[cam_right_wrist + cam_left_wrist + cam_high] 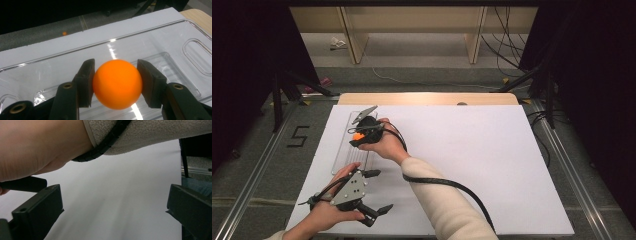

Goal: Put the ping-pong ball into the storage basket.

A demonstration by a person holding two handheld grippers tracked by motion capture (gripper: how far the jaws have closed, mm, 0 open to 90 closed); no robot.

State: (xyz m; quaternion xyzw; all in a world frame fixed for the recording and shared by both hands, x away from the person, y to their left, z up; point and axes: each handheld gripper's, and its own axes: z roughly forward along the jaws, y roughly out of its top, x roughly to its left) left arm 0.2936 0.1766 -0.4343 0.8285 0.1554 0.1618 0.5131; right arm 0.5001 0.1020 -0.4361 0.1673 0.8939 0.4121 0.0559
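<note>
Ball [117, 83], orange and smooth, sat clamped between the two pads of the right gripper [115, 83], held above the clear plastic tray [175, 40]. Judged by its look, it was a light, hollow, rigid sphere with a slick skin; it probably needed little force and could squirt out if squeezed off-centre. The pads met it at 3 and 9 o'clock across its widest line, which was the sound place to hold it. A grip higher or lower on the curve would likely have let it slip.

In the high view the ball [358, 135] appeared at about 10 o'clock on the white desk [472, 165], over the far part of the tray [343, 150]. The tray lay lengthwise along the desk's left side. The right gripper [362, 134] pointed toward 9 o'clock, with the right hand [384, 142] wrapped around its body and the sleeved forearm crossing from 5 o'clock.

The left gripper [377, 192] lay low near the desk's front edge at 7 o'clock, aimed toward 3 o'clock. Its jaws stood wide apart with nothing between them, as the left gripper view confirmed over bare desk [117, 202]. The left hand [319, 212] gripped its body from behind, just beside the near end of the tray.
</note>
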